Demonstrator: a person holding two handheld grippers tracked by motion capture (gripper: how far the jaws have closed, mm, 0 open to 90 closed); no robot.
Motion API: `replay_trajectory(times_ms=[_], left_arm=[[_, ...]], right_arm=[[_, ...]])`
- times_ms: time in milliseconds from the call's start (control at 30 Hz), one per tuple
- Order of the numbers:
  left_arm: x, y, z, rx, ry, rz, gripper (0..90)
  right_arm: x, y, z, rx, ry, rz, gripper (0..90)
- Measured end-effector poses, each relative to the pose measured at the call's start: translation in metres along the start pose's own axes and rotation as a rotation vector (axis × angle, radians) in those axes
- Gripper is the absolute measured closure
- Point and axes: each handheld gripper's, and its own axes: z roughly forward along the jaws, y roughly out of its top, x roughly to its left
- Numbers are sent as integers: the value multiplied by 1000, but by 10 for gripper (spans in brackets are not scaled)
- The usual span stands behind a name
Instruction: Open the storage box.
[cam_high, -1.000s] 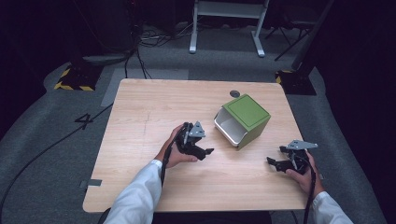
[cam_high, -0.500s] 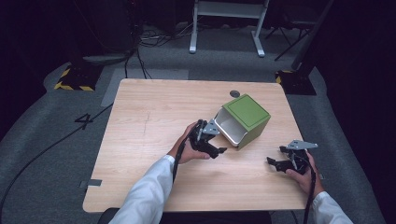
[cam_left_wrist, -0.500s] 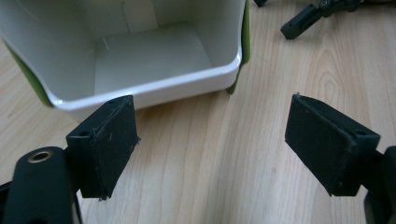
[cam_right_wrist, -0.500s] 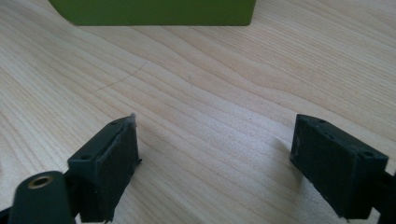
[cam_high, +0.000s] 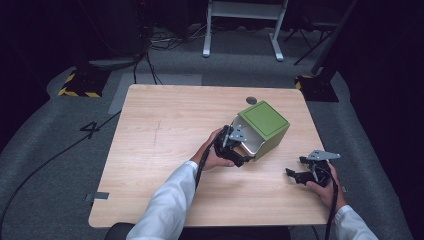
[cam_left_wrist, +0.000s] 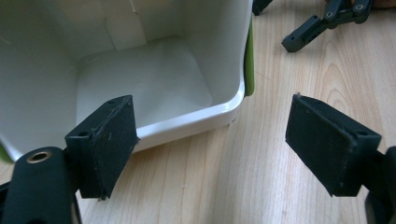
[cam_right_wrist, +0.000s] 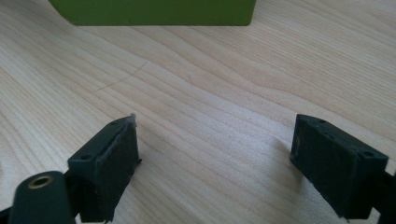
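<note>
Green outside, white inside, the tipped box (cam_high: 260, 130) lay before the spread left claw (cam_left_wrist: 212, 144), seemingly about to pinch its rim; the right claw (cam_right_wrist: 215, 163) waited spread.

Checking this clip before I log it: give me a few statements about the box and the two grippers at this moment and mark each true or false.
1. The green box lies on its side, its white inside open toward the left gripper. True.
2. The left gripper is shut on the box's rim. False: its jaws are spread, one in front of the opening, the other over bare table.
3. Something lies inside the box. False: the white interior visible in the left gripper view is empty.
4. The right gripper is open over bare wood, apart from the box. True.
5. The box stands at the table's left edge. False: it sits right of centre.
</note>
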Motion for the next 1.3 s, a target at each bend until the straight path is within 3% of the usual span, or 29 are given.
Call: replay_trajectory(times_ms=[133, 333, 633, 767, 1000, 1300], left_arm=[[1, 1, 8, 20, -17, 23, 164], [6, 4, 19, 38, -35, 2, 159], [6, 7, 27, 70, -43, 24, 174], [8, 2, 27, 118, -70, 22, 222], [10, -9, 21, 124, -83, 7, 329], [-3, -14, 12, 118, -90, 81, 512]], right_arm=[[0, 0, 0, 0, 0, 1, 151], [0, 0, 0, 0, 0, 1, 151], [0, 0, 0, 0, 0, 0, 151], [0, 0, 0, 0, 0, 0, 151], [0, 0, 0, 0, 1, 1, 152], [0, 0, 0, 0, 0, 1, 152]])
